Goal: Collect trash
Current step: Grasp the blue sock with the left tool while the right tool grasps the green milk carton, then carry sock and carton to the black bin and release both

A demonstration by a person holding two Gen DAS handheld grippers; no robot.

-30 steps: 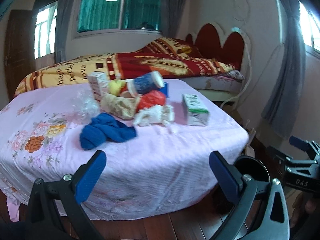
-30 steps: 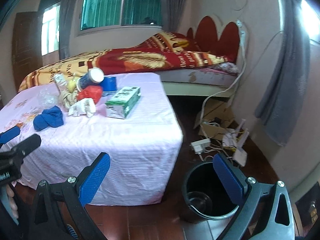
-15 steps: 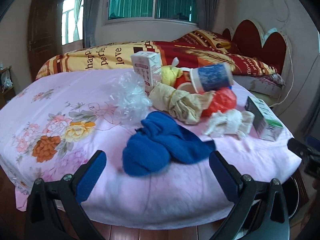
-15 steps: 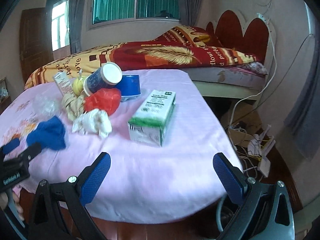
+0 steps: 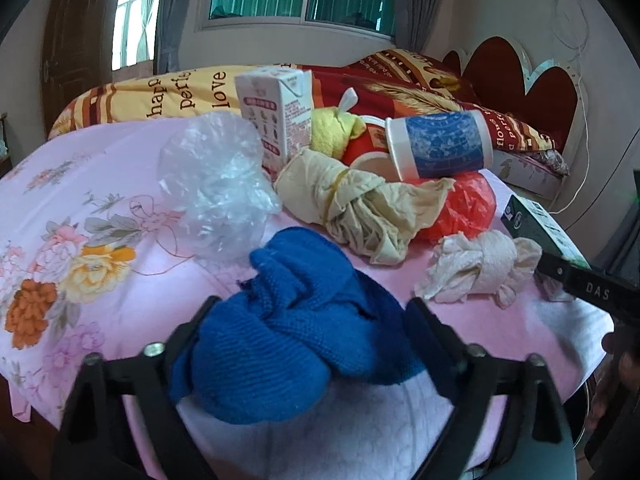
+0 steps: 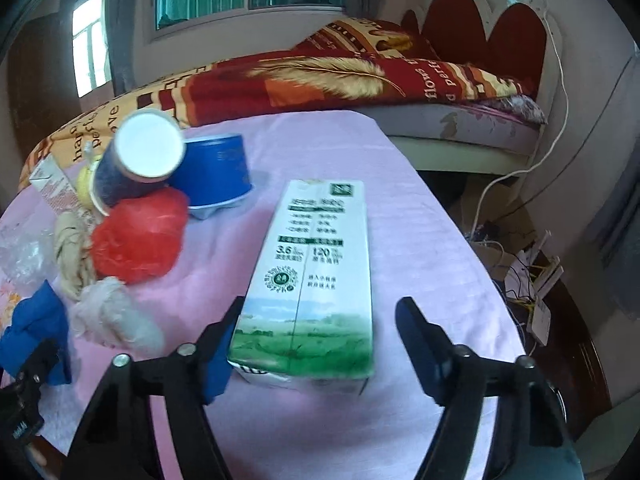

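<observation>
Closing jaws straddle blue cloth (image 5: 280, 344) left — green carton (image 6: 312, 280) right.

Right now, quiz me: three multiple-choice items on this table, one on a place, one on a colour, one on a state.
1. What lies between the left claw's fingers?
A. blue knitted cloth
B. red bag
C. milk carton

2. What colour is the crumpled plastic bag beside the tipped paper cup?
A. green
B. red
C. black

3. How does the green-and-white carton in front of the right claw sit?
A. standing upright
B. lying on its side
C. hanging off the table

Answers:
1 A: the blue knitted cloth fills the gap as the jaws close.
2 B: the crumpled plastic bag is red, below the paper cup.
3 B: the green-and-white carton lies flat on the pink tablecloth.
</observation>
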